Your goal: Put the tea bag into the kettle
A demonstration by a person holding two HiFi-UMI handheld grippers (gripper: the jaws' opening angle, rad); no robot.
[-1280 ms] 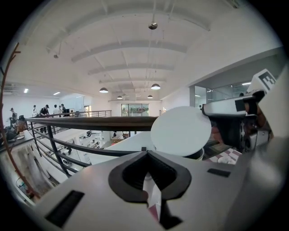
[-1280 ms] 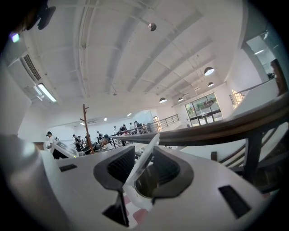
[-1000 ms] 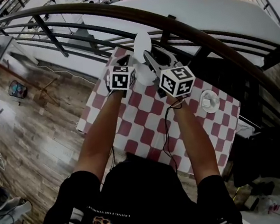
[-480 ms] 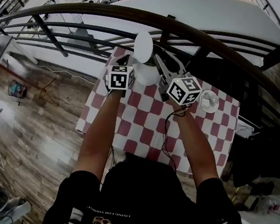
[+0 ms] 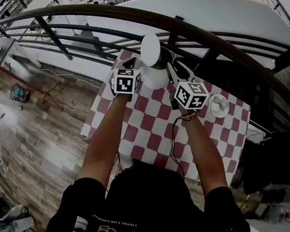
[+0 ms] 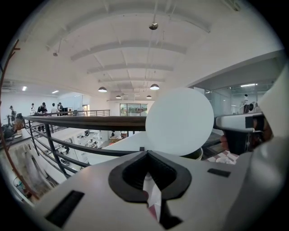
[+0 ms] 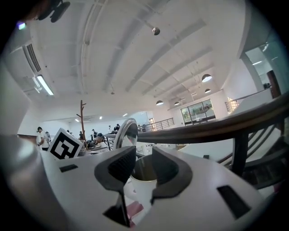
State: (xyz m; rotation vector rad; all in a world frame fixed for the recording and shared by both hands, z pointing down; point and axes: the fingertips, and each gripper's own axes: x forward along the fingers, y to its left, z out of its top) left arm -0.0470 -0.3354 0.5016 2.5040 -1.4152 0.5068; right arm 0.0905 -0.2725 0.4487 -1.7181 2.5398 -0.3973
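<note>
A white kettle (image 5: 152, 79) stands at the far side of the checkered table, its round lid (image 5: 150, 49) tipped up and open. My left gripper (image 5: 131, 67) is just left of the kettle, shut on a white tea bag with a pink end (image 6: 152, 198). In the left gripper view the lid (image 6: 179, 122) rises beyond the jaws. My right gripper (image 5: 173, 68) is to the kettle's right, pointing at it. Its jaws are closing with nothing gripped between them. Through the right gripper (image 7: 142, 153) I see the kettle's open mouth (image 7: 144, 170) and the lid's shiny inside (image 7: 126, 133).
The red-and-white checkered table (image 5: 146, 123) is small and stands against a dark curved railing (image 5: 219, 40) with a drop behind it. A white saucer (image 5: 217, 105) sits at the table's right. The wooden floor (image 5: 44, 146) lies to the left.
The right gripper has drawn back from the lid, to the right and toward me. The lid now stands open a little higher. The left gripper has barely moved.
</note>
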